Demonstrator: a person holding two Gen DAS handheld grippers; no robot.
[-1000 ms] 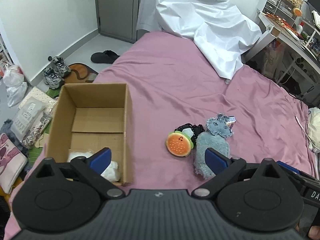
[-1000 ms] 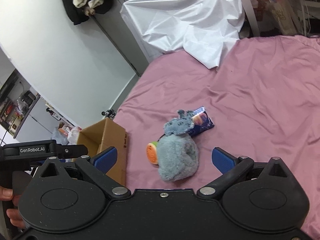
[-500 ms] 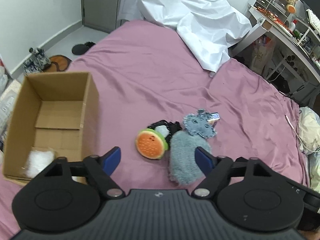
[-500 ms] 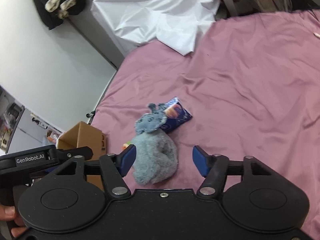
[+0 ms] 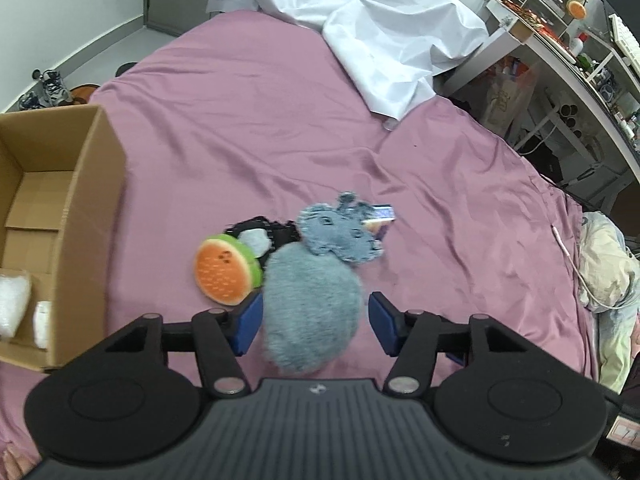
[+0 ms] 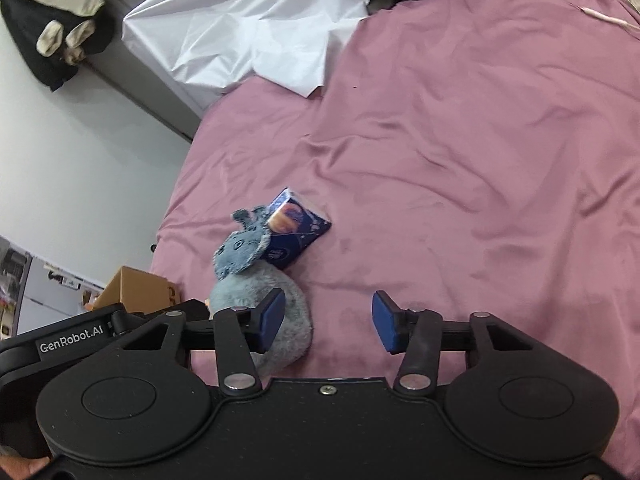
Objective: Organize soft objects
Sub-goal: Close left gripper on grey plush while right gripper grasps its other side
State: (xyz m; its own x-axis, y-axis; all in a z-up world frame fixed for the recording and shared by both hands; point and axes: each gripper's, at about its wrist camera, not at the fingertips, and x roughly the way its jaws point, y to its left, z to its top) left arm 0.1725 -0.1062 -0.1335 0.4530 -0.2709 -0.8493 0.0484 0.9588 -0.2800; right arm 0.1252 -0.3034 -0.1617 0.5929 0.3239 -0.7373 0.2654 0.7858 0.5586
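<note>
A grey plush toy point(image 5: 312, 300) lies on the pink bed sheet point(image 5: 240, 128). My left gripper point(image 5: 314, 322) is open, its blue pads on either side of the plush's body. Left of the plush lie an orange slice-shaped toy point(image 5: 224, 274) and a black and white soft thing point(image 5: 260, 236). A blue packet point(image 5: 382, 216) lies under the plush's head. In the right wrist view my right gripper point(image 6: 328, 326) is open and empty over bare sheet, just right of the plush point(image 6: 260, 300) and near the blue packet point(image 6: 296, 232).
An open cardboard box point(image 5: 92, 208) stands at the left edge of the bed, with white soft items point(image 5: 14, 304) inside. A white sheet point(image 5: 376, 40) is heaped at the far end. A desk and shelves point(image 5: 568, 56) stand at the right, shoes point(image 5: 48, 88) on the floor.
My left gripper has moved right from the box and down onto the plush, which now sits between its pads. My right gripper has moved right and narrowed a little; the plush is now at its left pad.
</note>
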